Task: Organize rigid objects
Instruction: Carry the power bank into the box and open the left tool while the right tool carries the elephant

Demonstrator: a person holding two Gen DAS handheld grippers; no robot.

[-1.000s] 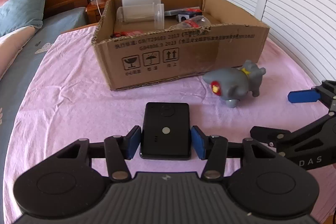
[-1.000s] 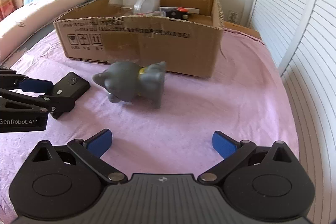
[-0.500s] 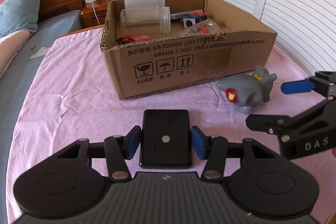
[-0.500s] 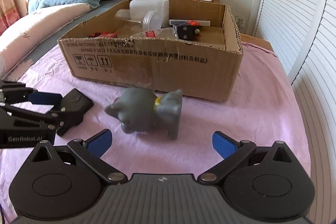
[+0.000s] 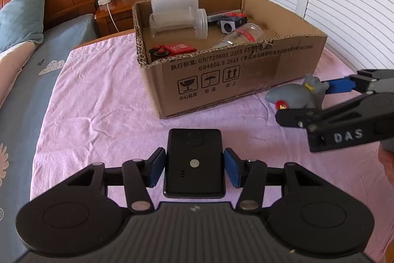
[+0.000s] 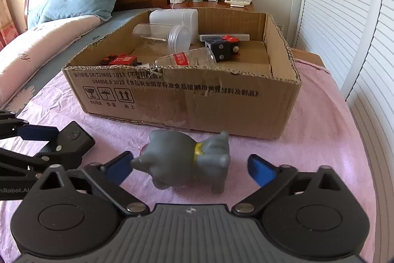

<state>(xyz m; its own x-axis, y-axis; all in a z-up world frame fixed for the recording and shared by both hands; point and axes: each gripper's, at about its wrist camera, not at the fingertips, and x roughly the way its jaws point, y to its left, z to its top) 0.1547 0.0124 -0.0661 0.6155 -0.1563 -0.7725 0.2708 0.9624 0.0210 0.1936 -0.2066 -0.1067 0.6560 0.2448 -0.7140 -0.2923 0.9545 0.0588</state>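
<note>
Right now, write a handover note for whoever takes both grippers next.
Left gripper: shut on the black device, low over the pink sheet, short of the box.
Right gripper: open, pads on either side of the grey toy, which stands on the sheet just in front of the box; the left pad looks close to its snout, no grip yet.
Done: jars, bottle, red and black pieces already lie in the box.
Left: close on the toy, lift both things over the front wall and drop them in.
</note>
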